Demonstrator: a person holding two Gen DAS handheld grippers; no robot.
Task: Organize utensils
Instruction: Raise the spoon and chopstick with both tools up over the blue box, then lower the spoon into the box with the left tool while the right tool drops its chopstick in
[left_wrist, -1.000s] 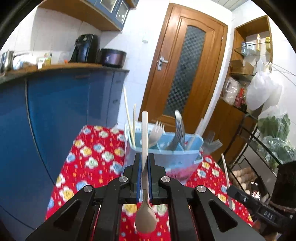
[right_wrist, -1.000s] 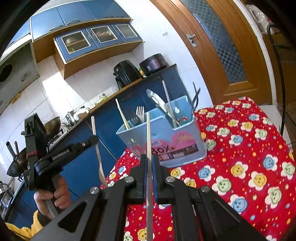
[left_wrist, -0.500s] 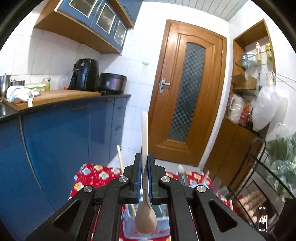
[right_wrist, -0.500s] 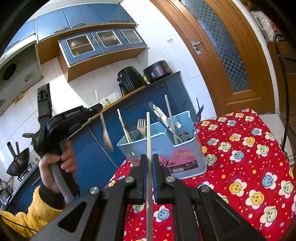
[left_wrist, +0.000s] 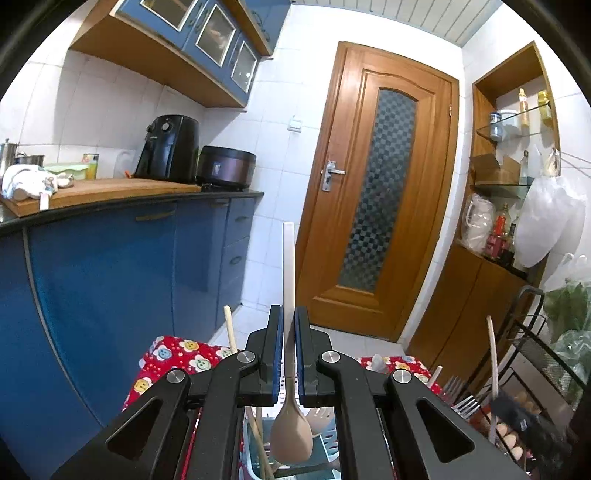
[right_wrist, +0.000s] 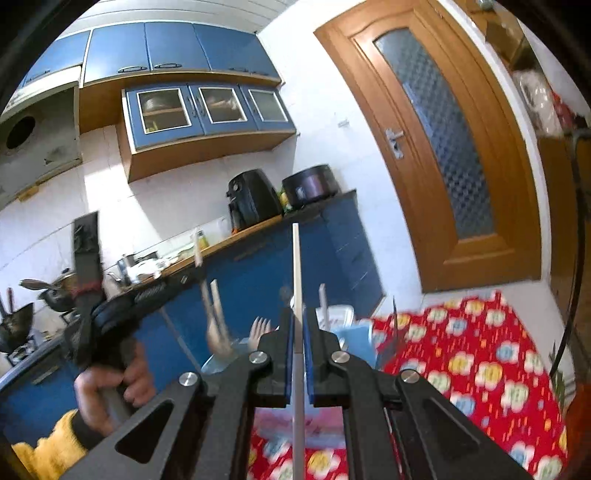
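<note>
My left gripper (left_wrist: 289, 325) is shut on a beige spoon (left_wrist: 290, 424), bowl toward the camera, handle pointing up. It hangs just above the light blue utensil box (left_wrist: 255, 443), whose rim shows below the jaws. My right gripper (right_wrist: 297, 321) is shut on a thin pale chopstick-like utensil (right_wrist: 296, 280), held upright beside the same box (right_wrist: 354, 332). The box holds forks, chopsticks and other utensils. The left gripper also shows in the right wrist view (right_wrist: 202, 280), blurred, with the spoon over the box.
The box stands on a table with a red flower-print cloth (right_wrist: 480, 354). Blue kitchen cabinets (left_wrist: 110, 277) run along the left. A wooden door (left_wrist: 384, 206) is behind. A wire rack with eggs (left_wrist: 517, 439) and bags stands on the right.
Both grippers have risen and moved over the box. The left gripper with the spoon has come closer above the box. The right view has tilted up and blurred.
</note>
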